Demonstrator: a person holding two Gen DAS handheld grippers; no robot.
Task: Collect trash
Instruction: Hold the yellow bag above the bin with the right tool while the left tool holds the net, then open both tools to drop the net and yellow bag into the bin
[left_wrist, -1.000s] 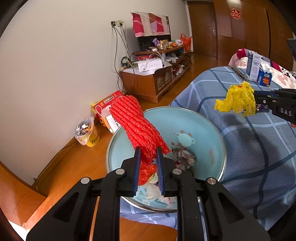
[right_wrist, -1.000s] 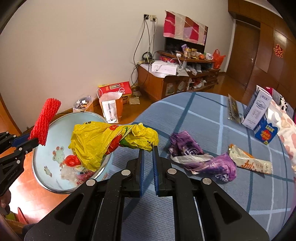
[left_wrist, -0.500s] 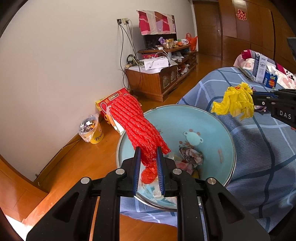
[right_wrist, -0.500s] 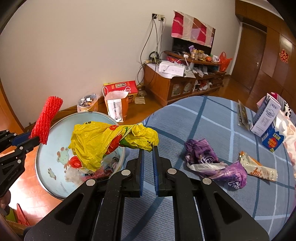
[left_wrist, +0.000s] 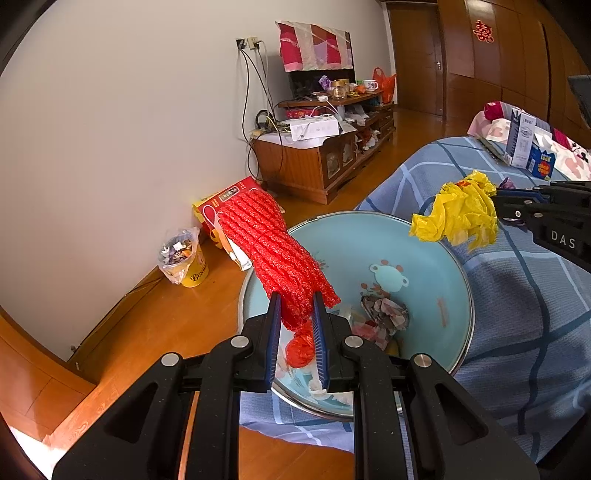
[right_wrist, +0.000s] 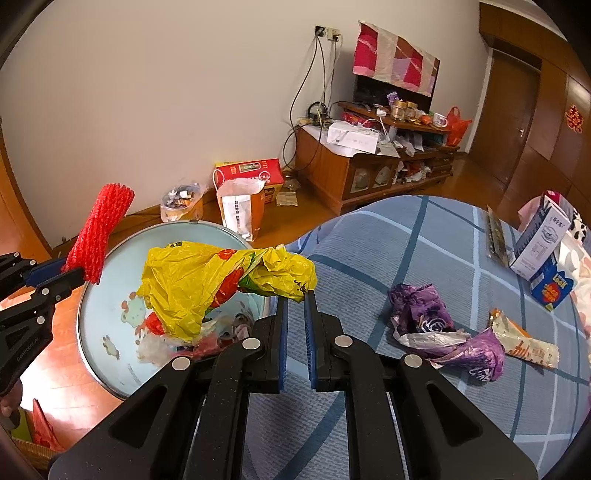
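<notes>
Above a pale blue basin (left_wrist: 424, 258) at the edge of a blue checked bedspread (right_wrist: 424, 240), the left gripper (left_wrist: 295, 306) pinches a red foam net sleeve (left_wrist: 273, 254), while the right gripper (right_wrist: 294, 295), its fingers pressed nearly together, clamps a crumpled yellow plastic bag (right_wrist: 207, 280) that hangs over the basin's rim. Scraps, apparently wrappers, already lie inside. A purple wrapper (right_wrist: 443, 328) and an orange snack packet (right_wrist: 524, 339) remain on the bedspread.
</notes>
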